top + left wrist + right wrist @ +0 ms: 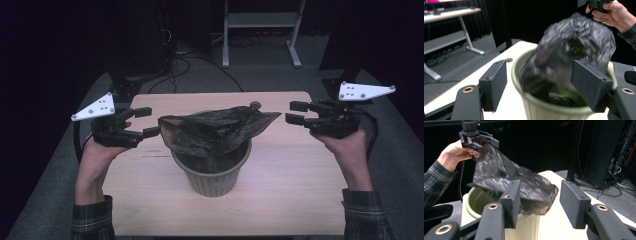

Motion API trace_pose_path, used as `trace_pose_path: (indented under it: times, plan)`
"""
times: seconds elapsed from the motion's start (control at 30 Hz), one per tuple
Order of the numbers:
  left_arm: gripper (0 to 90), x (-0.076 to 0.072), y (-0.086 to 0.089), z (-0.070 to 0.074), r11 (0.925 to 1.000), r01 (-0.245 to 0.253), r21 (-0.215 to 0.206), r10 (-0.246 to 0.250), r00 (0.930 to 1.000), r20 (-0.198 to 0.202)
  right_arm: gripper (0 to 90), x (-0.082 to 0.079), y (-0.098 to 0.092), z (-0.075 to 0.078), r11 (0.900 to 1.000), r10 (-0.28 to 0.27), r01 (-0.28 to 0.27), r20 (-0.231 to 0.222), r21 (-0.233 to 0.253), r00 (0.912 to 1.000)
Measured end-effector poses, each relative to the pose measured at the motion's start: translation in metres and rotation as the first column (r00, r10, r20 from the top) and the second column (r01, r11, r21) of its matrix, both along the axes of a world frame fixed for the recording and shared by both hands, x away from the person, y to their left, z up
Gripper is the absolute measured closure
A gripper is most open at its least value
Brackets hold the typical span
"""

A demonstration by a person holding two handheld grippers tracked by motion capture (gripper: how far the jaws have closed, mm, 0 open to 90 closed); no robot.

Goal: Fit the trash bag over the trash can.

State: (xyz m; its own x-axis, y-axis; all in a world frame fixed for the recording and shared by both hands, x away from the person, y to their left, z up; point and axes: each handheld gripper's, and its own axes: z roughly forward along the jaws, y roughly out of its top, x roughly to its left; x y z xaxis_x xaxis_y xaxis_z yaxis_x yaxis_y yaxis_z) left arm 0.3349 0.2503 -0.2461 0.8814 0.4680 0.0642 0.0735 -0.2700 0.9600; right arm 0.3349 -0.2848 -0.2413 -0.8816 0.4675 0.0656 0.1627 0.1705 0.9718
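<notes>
A green ribbed bin (215, 180) stands mid-table, with a crumpled black plastic bag (215, 130) draped across its mouth and spread beyond both sides. My left gripper (147, 121) hovers open just left of the bag's left edge. At the right, my right gripper (295, 112) is open too, a short gap from the bag's pointed right corner. In the left gripper view the wide-apart jaws frame the bin (541, 111) and the blurred bag (576, 42). The right gripper view shows the bag (529, 187) over the bin (474, 202), with the left gripper (480, 142) at the bag's raised corner.
The pale wooden table (300, 195) has bare surface around the bin and a small round hole (255, 105) near its far edge. Behind it are a white-framed stand (260, 20), floor cables (180, 60) and dark equipment.
</notes>
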Motion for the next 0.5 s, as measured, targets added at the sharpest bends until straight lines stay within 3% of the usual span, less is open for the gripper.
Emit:
trace_pose_path:
  times: [0.13, 0.23, 0.5]
  plan:
    - [27.5, 0.005, -0.020, 0.017, 0.9994, 0.018, 0.031, -0.019, 0.9990, 0.041, 50.1, 0.005, 0.010, 0.011, 1.000, 0.010, -0.009, 0.011, -0.009, 0.9999]
    - [27.5, 0.013, -0.037, 0.019, 0.9977, 0.036, 0.056, -0.039, 0.9981, 0.048, 50.1, 0.016, 0.022, 0.013, 1.000, 0.023, -0.023, 0.004, -0.017, 0.9997]
    - [27.6, 0.032, -0.067, -0.010, 0.9883, 0.078, 0.131, -0.076, 0.9969, -0.018, 48.2, 0.035, 0.054, 0.004, 0.997, 0.071, -0.072, -0.028, -0.032, 0.9971]
